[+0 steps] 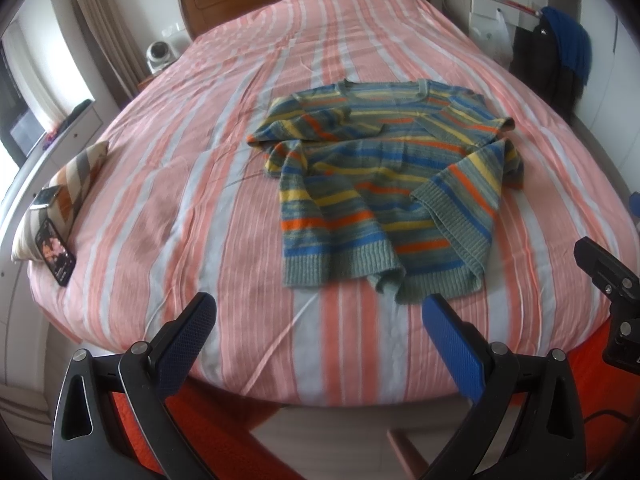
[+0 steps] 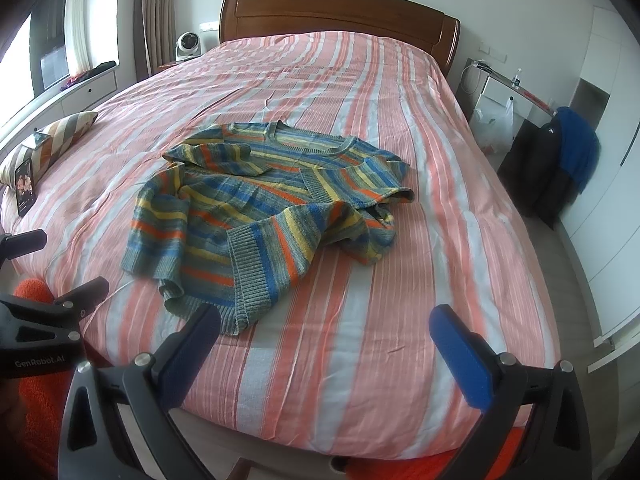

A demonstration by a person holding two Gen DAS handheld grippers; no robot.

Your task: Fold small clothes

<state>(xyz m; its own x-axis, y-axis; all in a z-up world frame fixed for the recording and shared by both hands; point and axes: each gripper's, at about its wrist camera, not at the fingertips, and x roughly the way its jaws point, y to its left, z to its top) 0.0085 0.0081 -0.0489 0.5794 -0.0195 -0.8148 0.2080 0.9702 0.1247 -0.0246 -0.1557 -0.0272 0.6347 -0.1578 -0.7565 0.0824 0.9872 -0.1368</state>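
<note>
A small striped knit sweater (image 1: pixel 380 184), in blue, yellow, orange and grey-green, lies rumpled on the pink-striped bed, collar away from me, both sleeves folded over the body. It also shows in the right wrist view (image 2: pixel 260 208). My left gripper (image 1: pixel 320 312) is open and empty, above the bed's near edge just short of the sweater's hem. My right gripper (image 2: pixel 324 324) is open and empty, its left finger (image 2: pixel 196 344) close to the hem's near corner. The right gripper's body shows at the right edge of the left wrist view (image 1: pixel 612 284).
The bed (image 1: pixel 200 184) has a wooden headboard (image 2: pixel 336 12). A striped cushion (image 1: pixel 68 188) and a phone (image 1: pixel 56 252) lie at its left edge. A chair with dark and blue clothes (image 2: pixel 560 160) and a white side table (image 2: pixel 496 92) stand to the right.
</note>
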